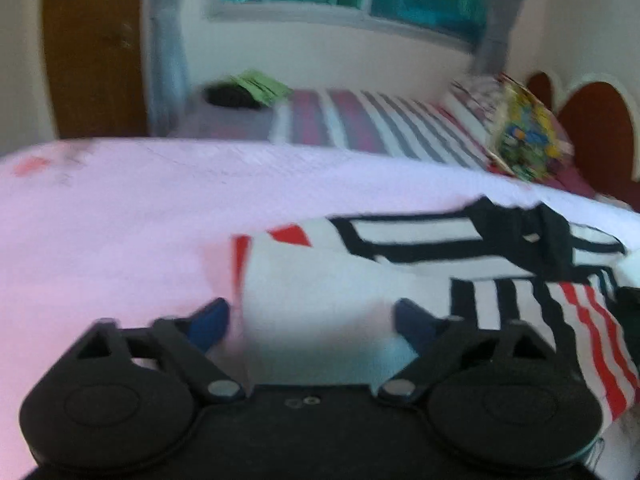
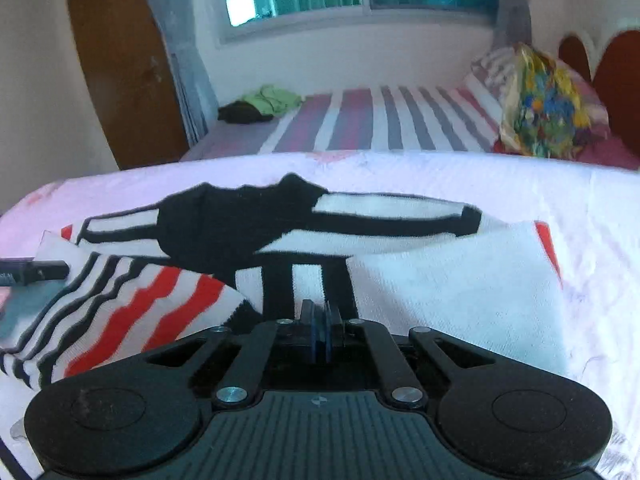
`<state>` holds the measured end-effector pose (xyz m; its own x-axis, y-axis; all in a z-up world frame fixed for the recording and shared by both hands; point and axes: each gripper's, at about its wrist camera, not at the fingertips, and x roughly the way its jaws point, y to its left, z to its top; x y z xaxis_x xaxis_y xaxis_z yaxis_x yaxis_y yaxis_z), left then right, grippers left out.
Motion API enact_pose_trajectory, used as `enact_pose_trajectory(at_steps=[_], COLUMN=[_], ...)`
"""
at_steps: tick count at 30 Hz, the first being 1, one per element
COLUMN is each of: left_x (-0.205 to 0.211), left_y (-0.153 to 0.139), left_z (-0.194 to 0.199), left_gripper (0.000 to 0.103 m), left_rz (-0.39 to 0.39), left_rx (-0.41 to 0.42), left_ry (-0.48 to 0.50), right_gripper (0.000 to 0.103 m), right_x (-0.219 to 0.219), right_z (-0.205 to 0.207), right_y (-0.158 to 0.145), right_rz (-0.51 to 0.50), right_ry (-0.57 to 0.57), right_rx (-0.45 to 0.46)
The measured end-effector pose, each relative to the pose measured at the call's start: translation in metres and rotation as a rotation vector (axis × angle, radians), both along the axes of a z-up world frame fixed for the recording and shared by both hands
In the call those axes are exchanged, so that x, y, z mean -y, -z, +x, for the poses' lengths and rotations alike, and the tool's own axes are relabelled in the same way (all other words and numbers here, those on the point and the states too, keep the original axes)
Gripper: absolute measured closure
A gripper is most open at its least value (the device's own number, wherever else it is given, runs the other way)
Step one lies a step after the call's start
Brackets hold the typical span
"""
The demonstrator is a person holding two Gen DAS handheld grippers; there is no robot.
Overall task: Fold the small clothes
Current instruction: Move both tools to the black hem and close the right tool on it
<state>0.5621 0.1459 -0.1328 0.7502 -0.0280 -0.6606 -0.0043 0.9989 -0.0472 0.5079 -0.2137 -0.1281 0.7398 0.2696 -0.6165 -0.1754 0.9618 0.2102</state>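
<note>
The striped shirt (image 2: 280, 248) lies crumpled on the pink sheet (image 1: 120, 220). Behind it is a striped bed (image 2: 360, 124) with green clothes (image 2: 274, 100) and a colourful bag (image 2: 544, 116). The left gripper (image 1: 312, 314) stands wide open over the shirt's white edge. The right gripper (image 2: 321, 320) is closed tight at the shirt; whether it pinches cloth I cannot tell.

The left black two-finger gripper with blue pads (image 1: 312, 320) stands with its jaws wide apart, both blue fingertips (image 1: 212, 316) clear of each other and tilted downward. The right black two-finger gripper with blue pads (image 2: 321, 322) has its jaws pressed together (whether anything is pinched between them cannot be told), likewise angled downward.
</note>
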Motion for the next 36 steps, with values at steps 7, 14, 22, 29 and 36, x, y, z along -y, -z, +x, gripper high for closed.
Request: enact_pose_trajectory(at_steps=[7, 14, 22, 29, 36], left_x=[0.032, 0.088, 0.161, 0.143, 0.132], left_y=[0.000, -0.018, -0.001, 0.005, 0.004], left_z=[0.012, -0.004, -0.030, -0.055, -0.073], left_gripper=[0.013, 0.027, 0.021, 0.016, 0.001], left_rz=[0.034, 0.019, 0.082, 0.031, 0.070], left_rx=[0.022, 0.050, 0.010, -0.009, -0.052], left_ry=[0.070, 0.133, 0.259, 0.117, 0.085], right_gripper=[0.100, 0.100, 0.100, 0.100, 0.090], right_x=[0.087, 0.042, -0.016, -0.005, 0.016], right_z=[0.037, 0.009, -0.005, -0.057, -0.066], right_y=[-0.002, -0.033, -0.006, 0.000, 0.001], right_rz=[-0.005, 0.109, 0.129, 0.111, 0.090], right_ry=[0.232, 0.032, -0.153, -0.190, -0.073], right_rx=[-0.023, 0.032, -0.104, -0.052, -0.045])
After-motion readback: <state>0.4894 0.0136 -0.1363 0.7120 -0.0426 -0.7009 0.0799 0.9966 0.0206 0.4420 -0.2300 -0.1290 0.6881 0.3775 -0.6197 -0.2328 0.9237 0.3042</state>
